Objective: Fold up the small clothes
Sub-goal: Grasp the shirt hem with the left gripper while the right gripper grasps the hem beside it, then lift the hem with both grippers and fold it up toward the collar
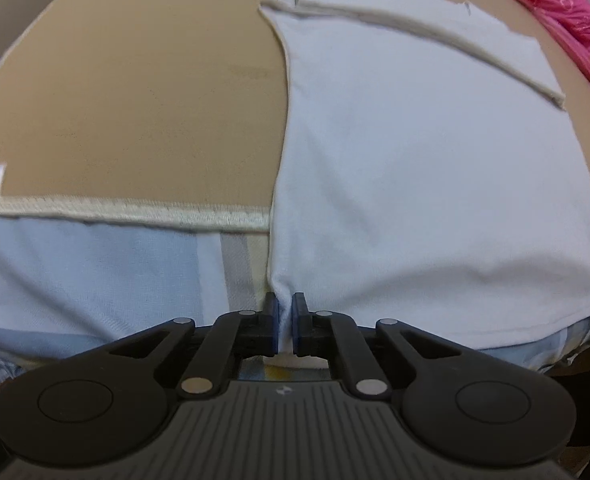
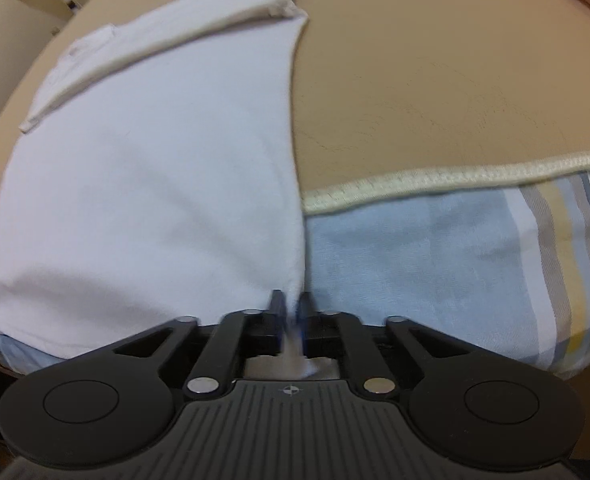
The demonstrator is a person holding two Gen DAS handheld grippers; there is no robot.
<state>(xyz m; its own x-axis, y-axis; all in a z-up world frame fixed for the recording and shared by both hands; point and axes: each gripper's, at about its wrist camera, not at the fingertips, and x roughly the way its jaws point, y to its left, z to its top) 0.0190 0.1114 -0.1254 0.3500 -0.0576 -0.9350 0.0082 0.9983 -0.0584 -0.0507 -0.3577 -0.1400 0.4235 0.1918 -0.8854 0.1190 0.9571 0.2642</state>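
Gripping state, left gripper [image 1: 285, 316]: jaws closed to a narrow slit on the near left corner of the white garment [image 1: 415, 184]; a pinch of white cloth shows between the blue pads.
Gripping state, right gripper [image 2: 292, 316]: jaws closed likewise on the near right corner of the white garment [image 2: 147, 184]; a tuft of cloth runs back between the pads toward the gripper body. This region is blurred.
Nearer hand: neither; each gripper holds its own corner of the near hem, so the hem spans from one to the other.
Garment position relative to grippers: the body extends forward and away from both. In the left wrist view it lies ahead and to the right; in the right wrist view, ahead and to the left.
Long axis: runs from the held hem away toward the far end, roughly along the pointing line of both grippers.
Near support: the hem overhangs a striped blue cloth [image 2: 435, 264] with a cream piped edge [image 1: 127, 210].
Middle support: the garment rests flat on a tan surface [image 1: 135, 92].
Far end: a cream-trimmed edge [image 1: 415, 36] crosses the garment diagonally; further cloth continues beyond it.
Background: pink patterned fabric [image 1: 551, 12] lies past the garment, apart from it.
Coming move, judged: carrying the hem forward along the long axis onto the far end, both corners kept level.
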